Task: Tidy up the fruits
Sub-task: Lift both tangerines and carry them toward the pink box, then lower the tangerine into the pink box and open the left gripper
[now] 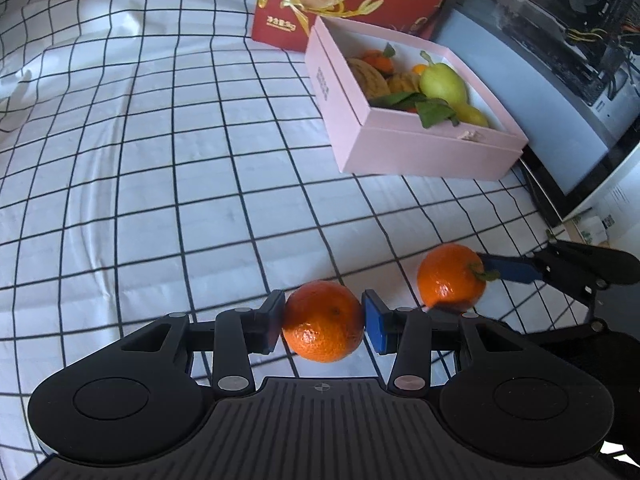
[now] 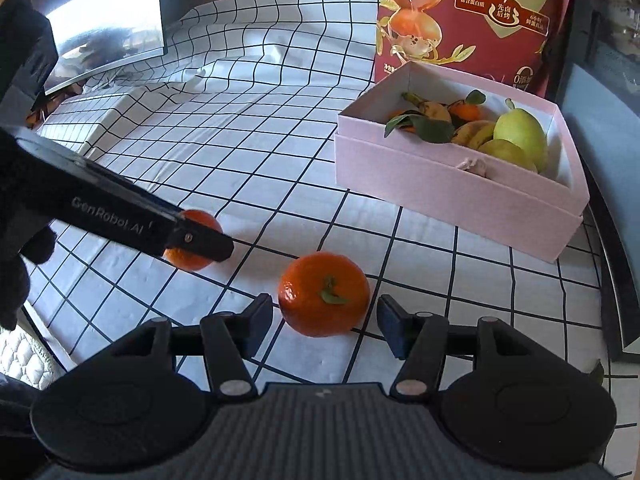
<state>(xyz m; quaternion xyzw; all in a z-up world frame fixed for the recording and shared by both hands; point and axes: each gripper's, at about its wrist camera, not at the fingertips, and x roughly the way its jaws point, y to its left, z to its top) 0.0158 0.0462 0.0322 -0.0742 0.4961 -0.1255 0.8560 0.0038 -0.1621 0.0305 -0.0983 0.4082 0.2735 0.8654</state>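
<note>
My left gripper is shut on a mandarin orange; both blue pads press its sides just above the checked cloth. A second mandarin with a green stem sits on the cloth between the fingers of my right gripper, which is open with a gap on each side. In the left wrist view this second mandarin lies to the right, one blue finger beside its stem. The right wrist view shows the left gripper's finger partly hiding its mandarin. An open pink box holds pears, mandarins, bananas and leaves.
The pink box stands at the far right of the cloth, with a red printed bag upright behind it. A monitor rises at the back left, and a dark ledge runs along the table's right edge. Gloved hands hold both grippers.
</note>
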